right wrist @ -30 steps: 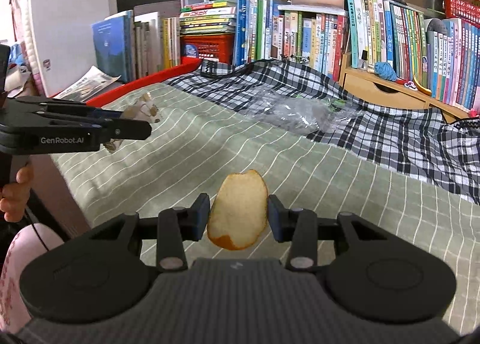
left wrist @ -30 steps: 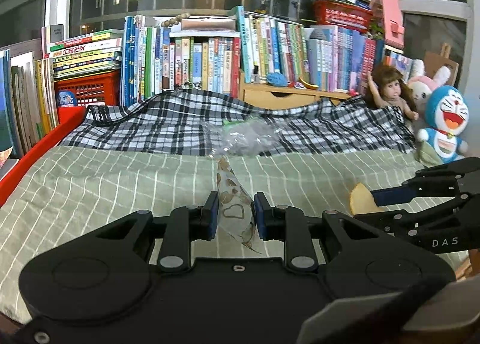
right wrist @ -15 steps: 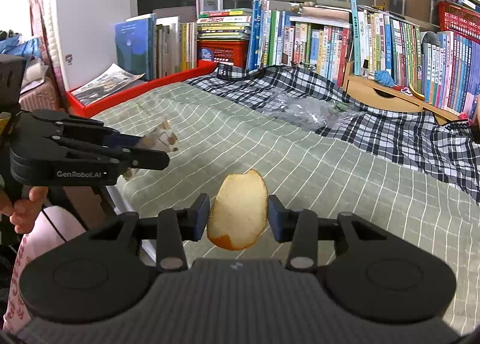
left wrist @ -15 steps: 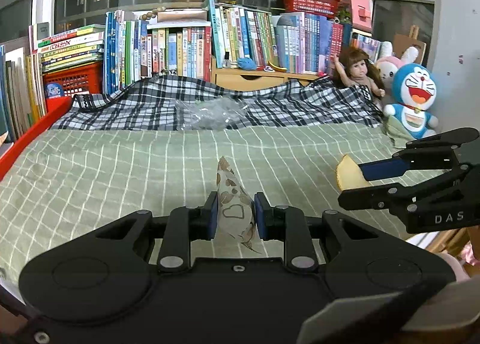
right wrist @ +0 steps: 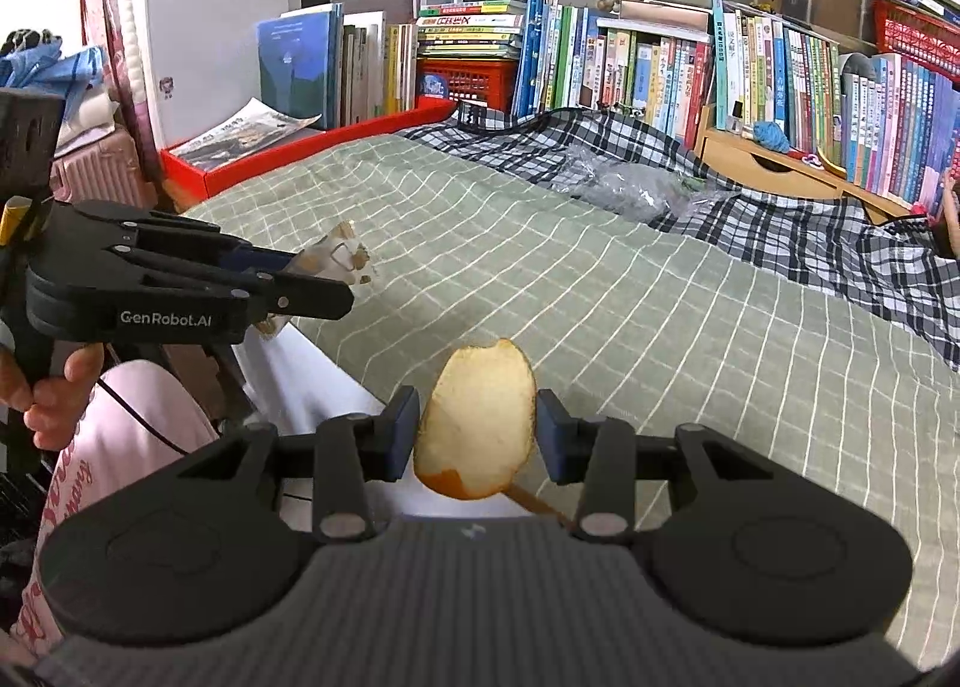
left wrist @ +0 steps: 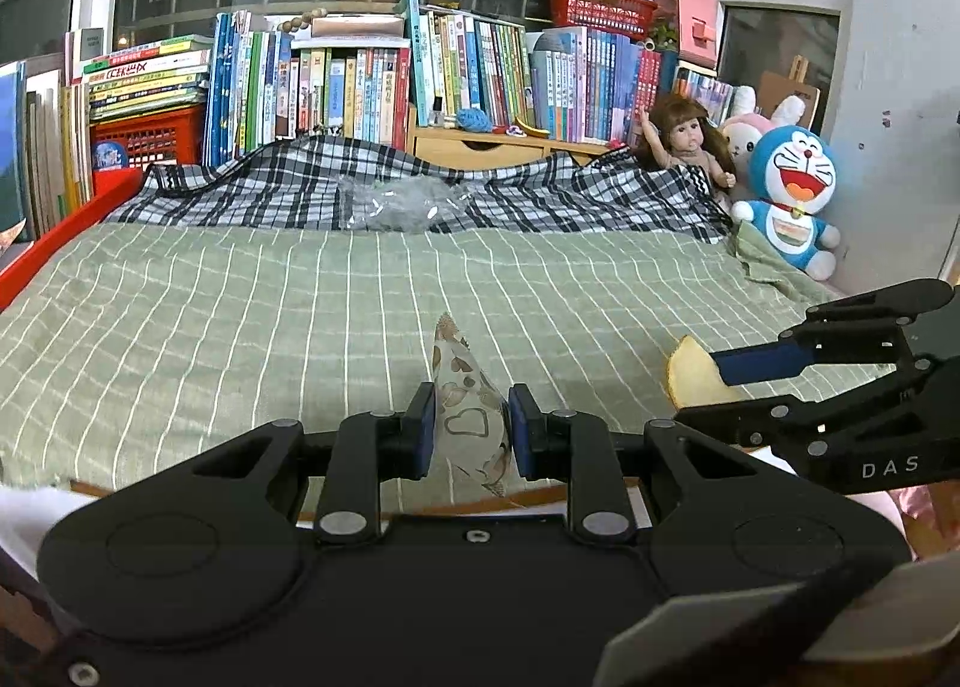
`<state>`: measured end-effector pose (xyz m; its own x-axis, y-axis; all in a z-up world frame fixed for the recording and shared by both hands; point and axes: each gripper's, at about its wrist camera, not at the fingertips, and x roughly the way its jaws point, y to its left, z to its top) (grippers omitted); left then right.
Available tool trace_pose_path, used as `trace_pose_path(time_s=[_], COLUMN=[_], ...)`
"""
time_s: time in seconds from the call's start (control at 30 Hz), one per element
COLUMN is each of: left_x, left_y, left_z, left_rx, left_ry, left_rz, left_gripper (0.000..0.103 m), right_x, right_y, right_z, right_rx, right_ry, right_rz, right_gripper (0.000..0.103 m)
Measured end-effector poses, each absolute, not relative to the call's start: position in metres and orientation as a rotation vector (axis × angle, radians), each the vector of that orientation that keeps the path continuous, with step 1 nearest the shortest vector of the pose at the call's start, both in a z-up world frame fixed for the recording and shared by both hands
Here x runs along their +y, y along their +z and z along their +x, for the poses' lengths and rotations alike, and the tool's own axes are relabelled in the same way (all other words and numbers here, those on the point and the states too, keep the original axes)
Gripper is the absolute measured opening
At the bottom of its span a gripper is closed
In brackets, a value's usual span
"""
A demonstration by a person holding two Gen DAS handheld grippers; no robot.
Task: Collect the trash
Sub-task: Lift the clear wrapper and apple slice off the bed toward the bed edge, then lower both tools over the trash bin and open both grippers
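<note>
My left gripper (left wrist: 468,432) is clamped on a wrapper (left wrist: 467,411), a crumpled cone printed with hearts; its tip pokes past my pads toward 12 o'clock. My right gripper (right wrist: 476,435) pinches a peel (right wrist: 477,420), pale side facing me, orange rind at its 6 o'clock edge. Both pieces hang above the near edge of the green bed (left wrist: 240,315). At 12 o'clock, far across it, a clear plastic bag (left wrist: 399,204) lies on the plaid blanket (left wrist: 252,189).

Child's bedroom: bed (left wrist: 240,327), books (left wrist: 360,81), toys (left wrist: 792,195)
</note>
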<state>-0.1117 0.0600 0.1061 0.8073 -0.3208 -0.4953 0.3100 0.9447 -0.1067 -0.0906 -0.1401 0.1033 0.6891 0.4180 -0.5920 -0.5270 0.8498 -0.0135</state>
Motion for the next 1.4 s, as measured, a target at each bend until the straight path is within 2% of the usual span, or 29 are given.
trace_pose_path(time_s=[0.57,1.4], left_x=[0.06,0.041], left_y=[0.055,-0.072], left_z=[-0.154,-0.121], left_rx=[0.623,0.898], left_ry=[-0.341,-0.342], left_rz=[0.004,0.011], left_gripper=[0.023,0.023], right_x=[-0.144,-0.147], right_y=[0.061,-0.06], right_z=[-0.116,-0.098], right_rx=[0.671,0.988], right_ry=[0.539,0.535], right_rz=[-0.132,-0.109], right_gripper=[0.047,0.049])
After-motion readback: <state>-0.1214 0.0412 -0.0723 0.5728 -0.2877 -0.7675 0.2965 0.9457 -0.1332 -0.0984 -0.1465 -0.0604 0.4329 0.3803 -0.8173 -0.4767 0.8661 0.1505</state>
